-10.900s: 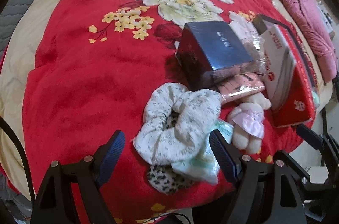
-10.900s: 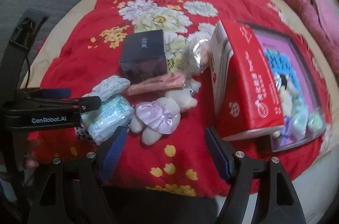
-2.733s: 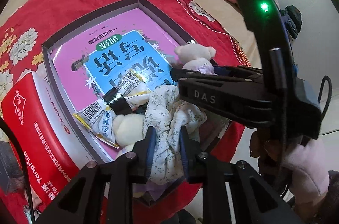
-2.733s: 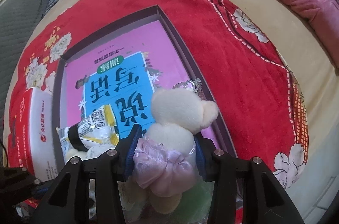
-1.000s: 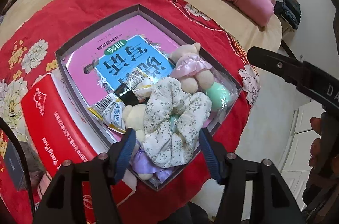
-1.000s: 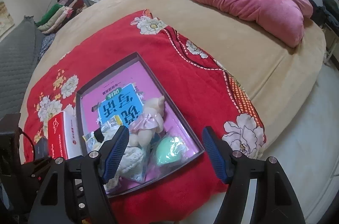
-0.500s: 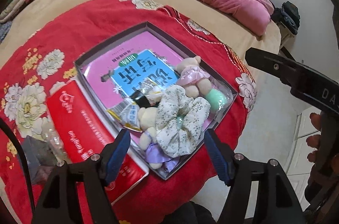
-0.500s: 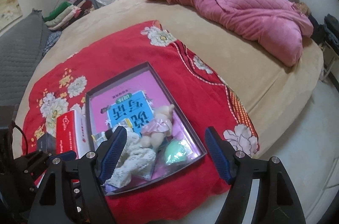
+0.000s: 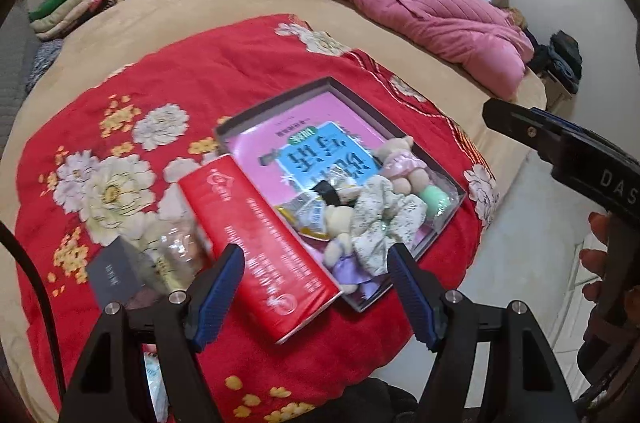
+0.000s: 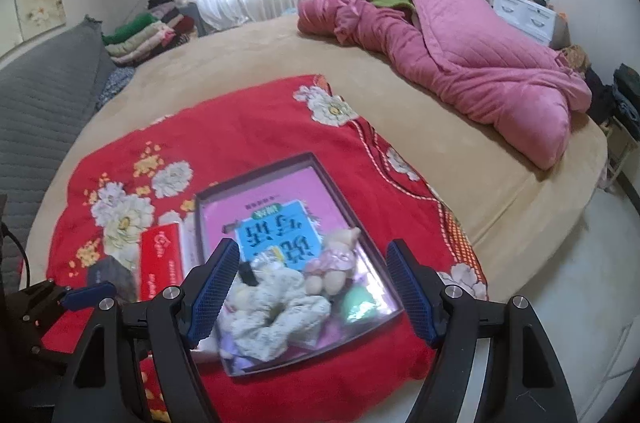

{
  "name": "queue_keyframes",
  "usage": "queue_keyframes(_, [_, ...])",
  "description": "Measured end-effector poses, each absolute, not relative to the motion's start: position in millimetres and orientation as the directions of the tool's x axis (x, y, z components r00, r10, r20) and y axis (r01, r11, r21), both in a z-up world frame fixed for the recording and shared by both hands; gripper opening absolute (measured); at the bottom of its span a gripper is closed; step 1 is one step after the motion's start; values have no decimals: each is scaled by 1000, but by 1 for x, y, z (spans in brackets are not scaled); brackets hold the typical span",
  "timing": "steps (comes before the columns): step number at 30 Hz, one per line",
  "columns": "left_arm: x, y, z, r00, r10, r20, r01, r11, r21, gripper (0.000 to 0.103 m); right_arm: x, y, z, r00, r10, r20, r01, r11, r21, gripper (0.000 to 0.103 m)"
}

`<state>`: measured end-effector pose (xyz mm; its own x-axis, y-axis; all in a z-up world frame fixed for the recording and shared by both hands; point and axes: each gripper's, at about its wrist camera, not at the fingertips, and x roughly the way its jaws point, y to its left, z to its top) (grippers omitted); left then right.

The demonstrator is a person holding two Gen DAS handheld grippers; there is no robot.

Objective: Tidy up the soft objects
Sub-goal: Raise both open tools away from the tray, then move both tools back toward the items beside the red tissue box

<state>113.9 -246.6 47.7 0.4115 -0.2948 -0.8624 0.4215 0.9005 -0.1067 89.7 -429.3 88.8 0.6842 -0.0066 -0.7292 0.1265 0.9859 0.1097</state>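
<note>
A shallow dark box (image 9: 352,91) (image 10: 262,169) with a pink book inside lies on the red floral blanket (image 9: 200,71). In its near end lie a floral scrunchie (image 9: 384,215) (image 10: 276,307), a teddy in a pink dress (image 9: 400,163) (image 10: 334,263), a second small teddy (image 9: 338,223) and a green soft ball (image 9: 436,197) (image 10: 356,301). My left gripper (image 9: 316,297) is open and empty, held above and back from the box. My right gripper (image 10: 310,289) is open and empty, also raised above the box.
A red carton (image 9: 256,243) (image 10: 160,263) lies left of the box. A dark small box (image 9: 114,275) and a clear wrapper (image 9: 176,247) lie further left. A pink quilt (image 10: 460,63) lies across the tan bed. Folded clothes (image 10: 152,27) are stacked at the back left.
Both grippers have pulled up and back from the box, so the whole bed shows. The scrunchie and pink-dress teddy, held 2.7 s ago, now lie in the box.
</note>
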Motion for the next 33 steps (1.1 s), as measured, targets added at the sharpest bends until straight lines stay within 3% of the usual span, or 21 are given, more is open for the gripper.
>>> queue_keyframes(33, [51,-121,85,543,-229,-808,246,963,-107,74,52,-315,126,721,122,-682,-80,992,93,77])
